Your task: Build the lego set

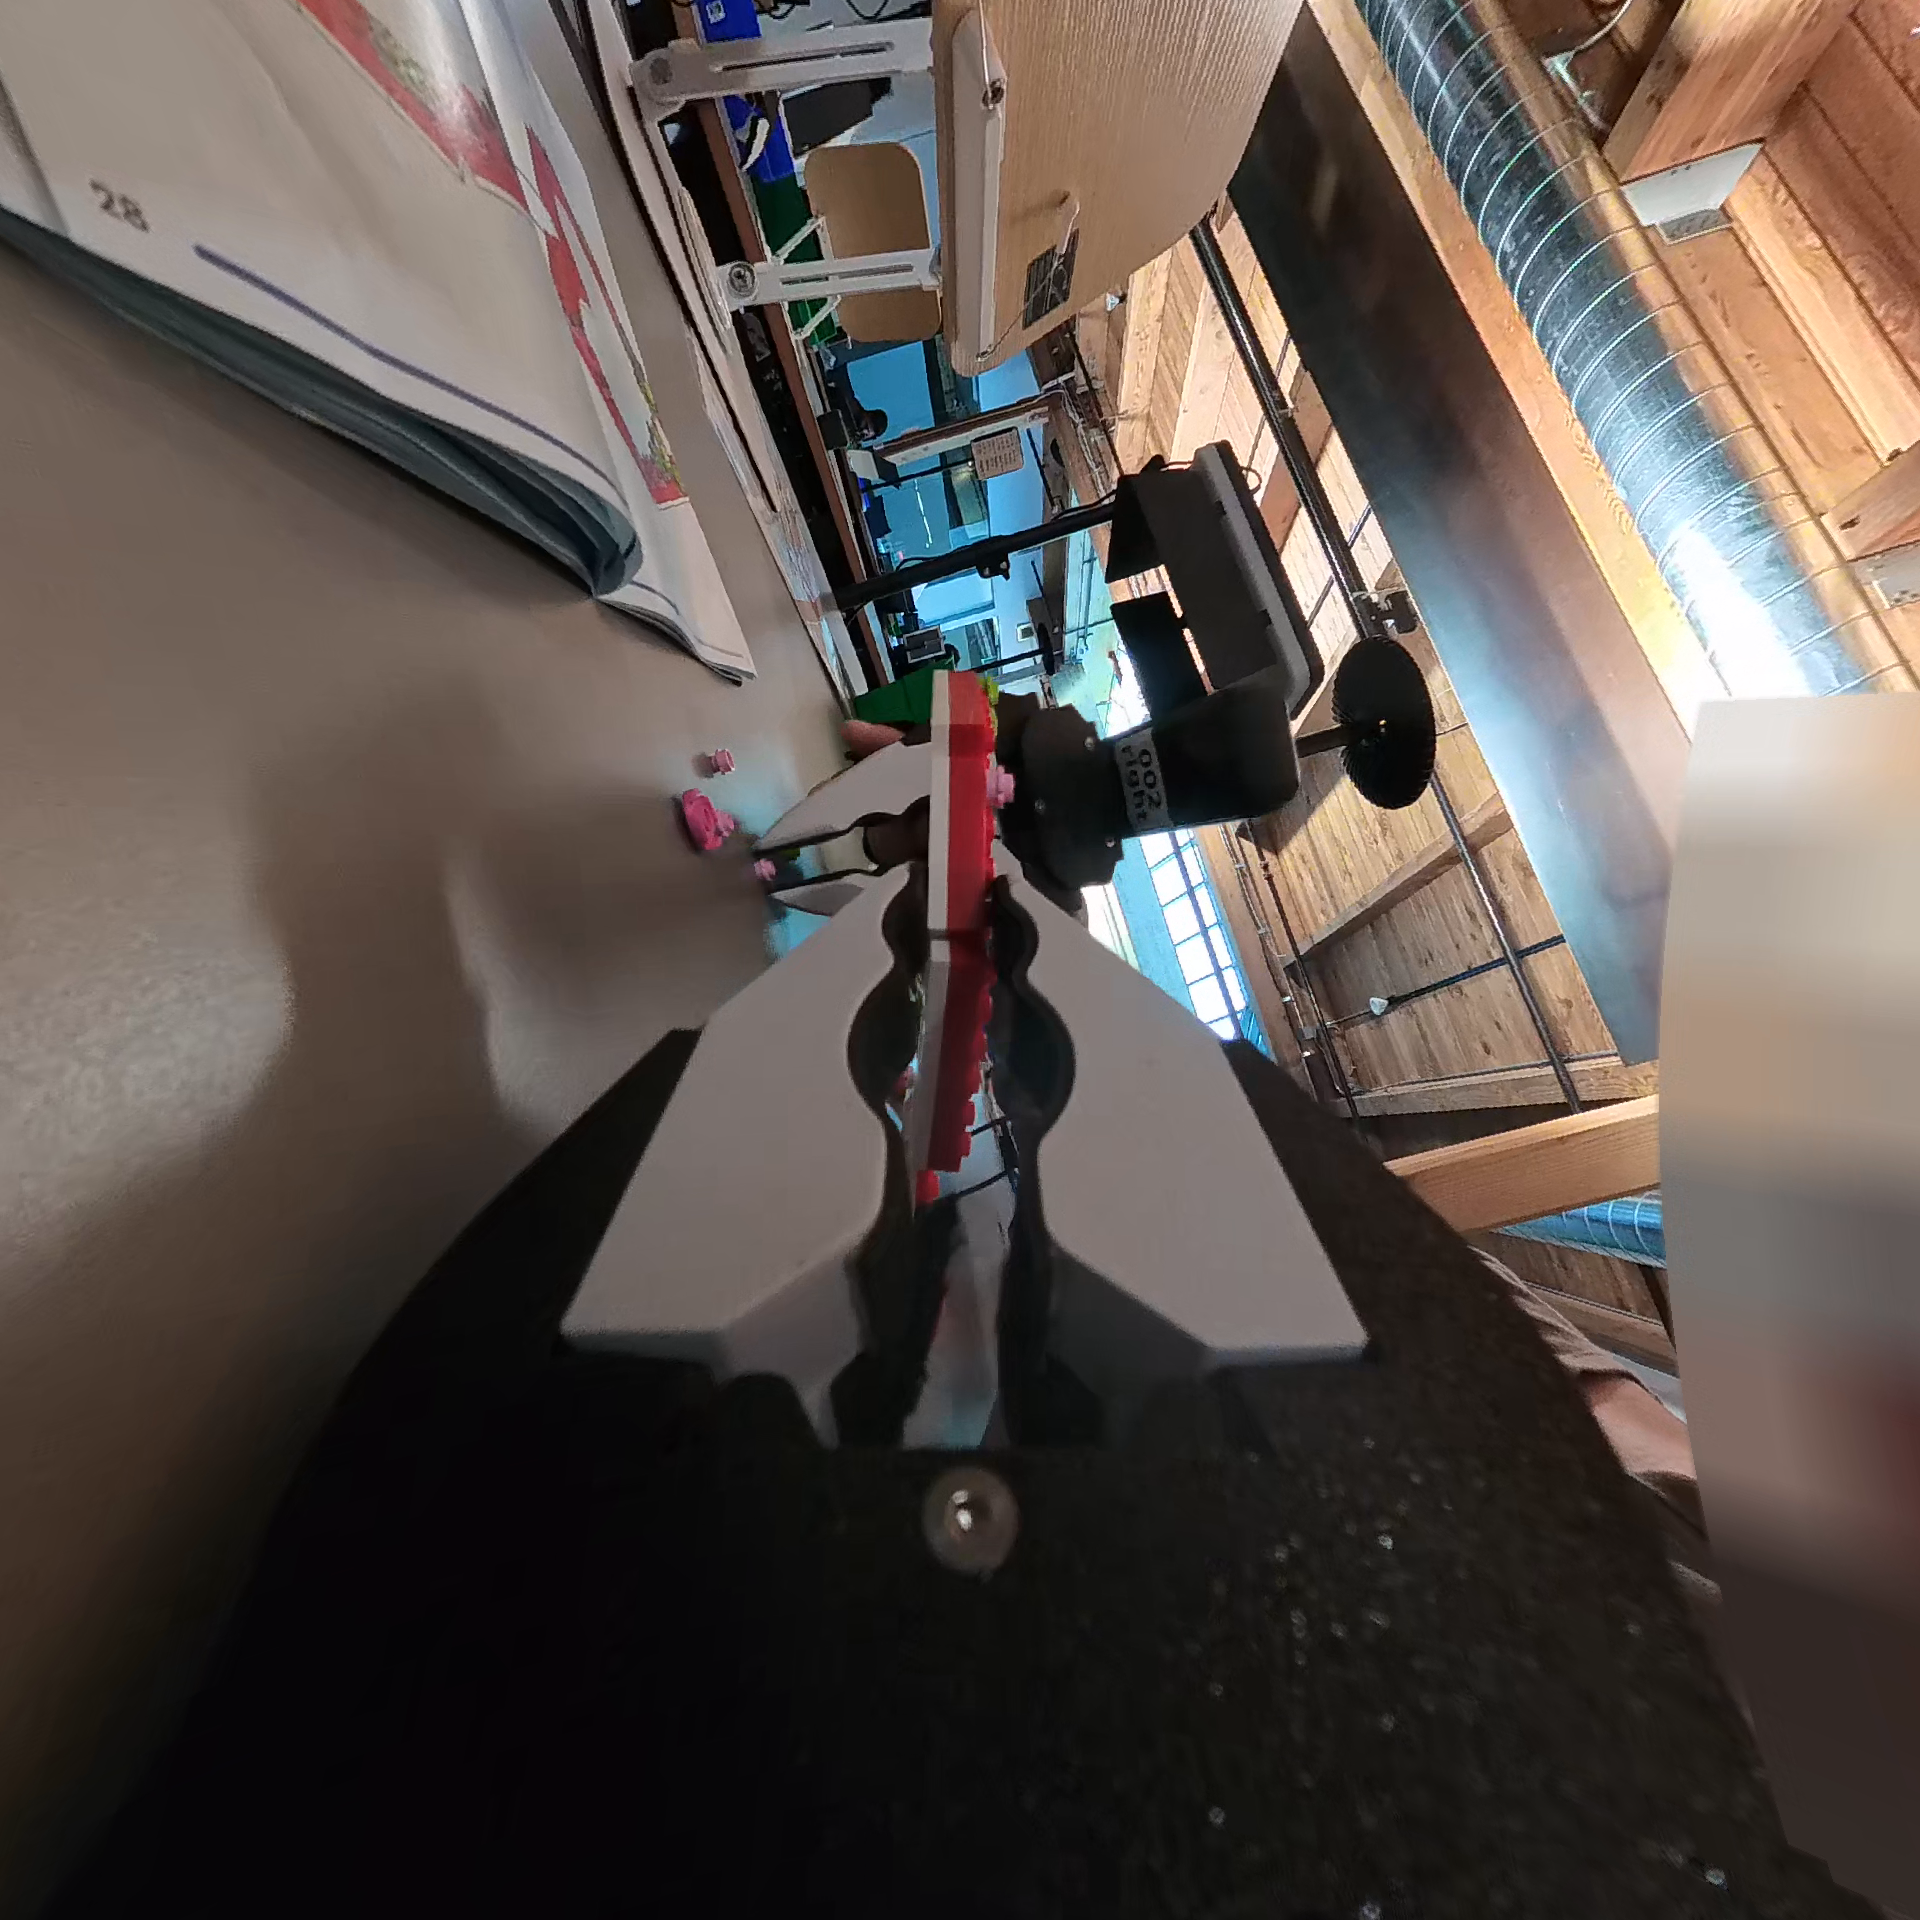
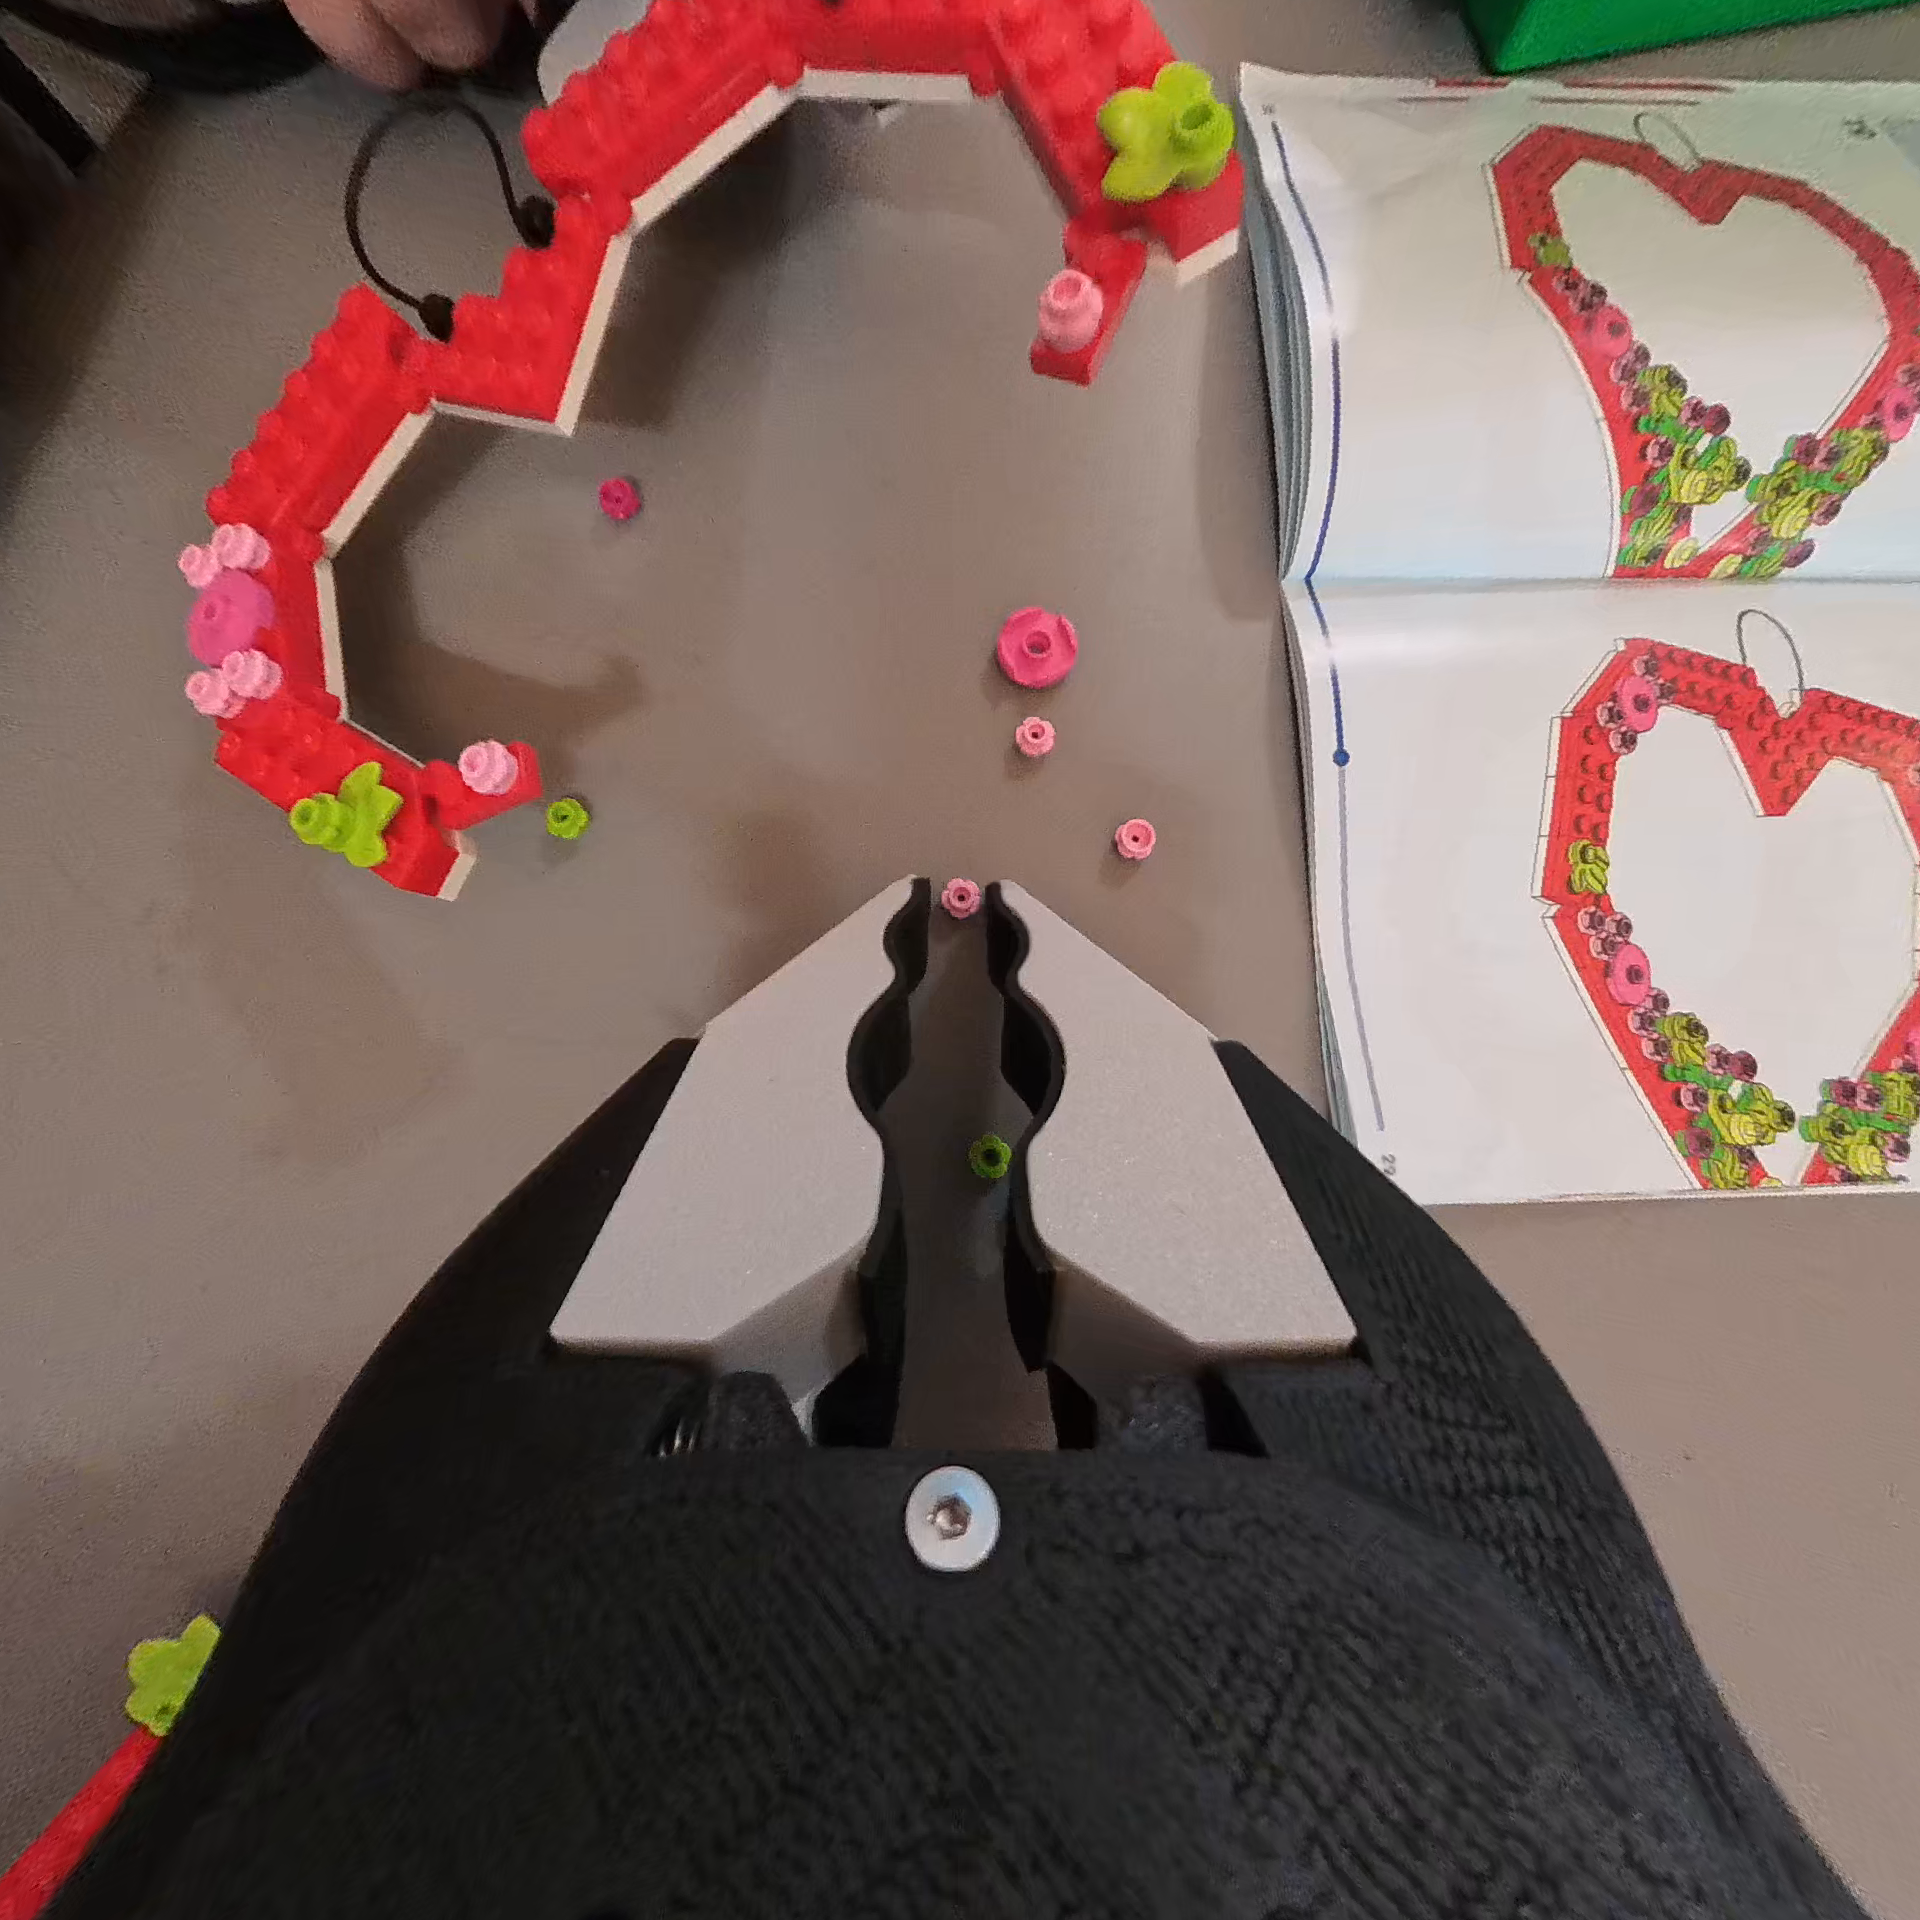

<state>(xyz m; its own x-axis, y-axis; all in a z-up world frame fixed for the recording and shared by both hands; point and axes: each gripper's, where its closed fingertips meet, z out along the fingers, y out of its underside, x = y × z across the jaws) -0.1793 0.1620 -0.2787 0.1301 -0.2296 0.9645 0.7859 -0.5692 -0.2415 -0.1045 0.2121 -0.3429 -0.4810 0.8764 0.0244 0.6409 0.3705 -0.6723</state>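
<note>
Left gripper (image 1: 961,904) is clamping the red heart frame (image 2: 499,312) at its edge, steadying it. Right gripper (image 2: 958,891), jaws narrow, is straddling a small pink flower stud (image 2: 960,896) on the table (image 2: 779,727) (not pinched yet). Next: squeeze, lift, press onto frame.

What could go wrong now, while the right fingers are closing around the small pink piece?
1. The small pink stud sits only at the tips of the right gripper, so it may slip or pop away.
2. Other loose pieces lie close, such as the pale pink stud; a sideways move may scatter them.
3. The left gripper pinches the red heart frame by its thin edge; it may twist.
</note>
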